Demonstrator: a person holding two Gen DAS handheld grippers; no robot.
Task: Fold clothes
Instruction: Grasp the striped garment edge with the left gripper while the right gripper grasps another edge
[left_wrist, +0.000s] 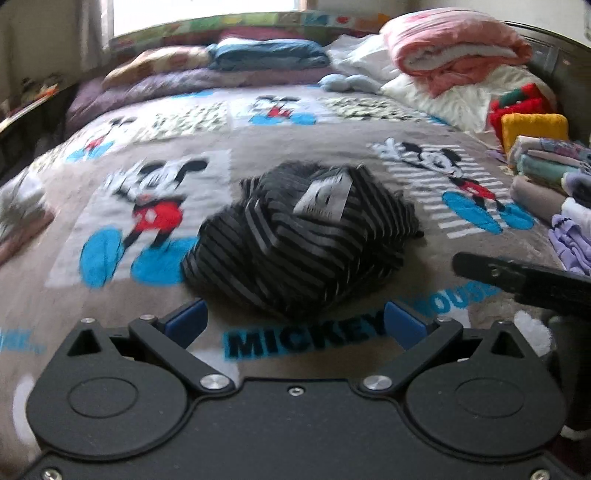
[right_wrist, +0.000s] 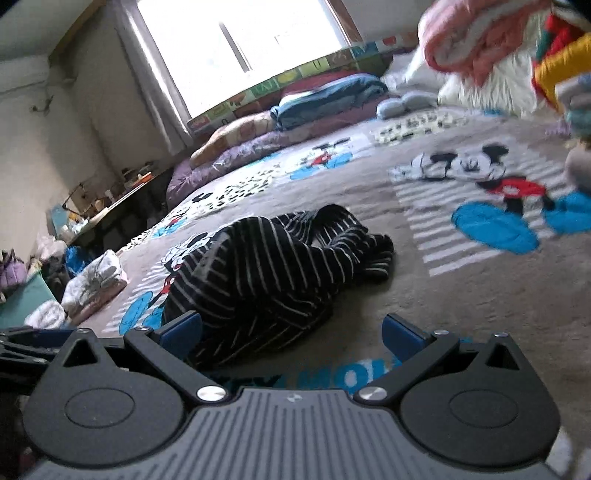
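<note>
A crumpled black garment with thin grey stripes lies bunched on the cartoon-print bedspread, a grey label showing on top. My left gripper hovers just in front of its near edge, open, nothing between the blue pads. In the right wrist view the same striped garment lies ahead and to the left. My right gripper is open and holds nothing, its left pad close to the garment's near edge. The right gripper's black body shows at the left wrist view's right edge.
Folded clothes are stacked at the bed's right side, with a yellow and red knit pile behind. A pink blanket and pillows line the head of the bed. More folded laundry sits on the left edge.
</note>
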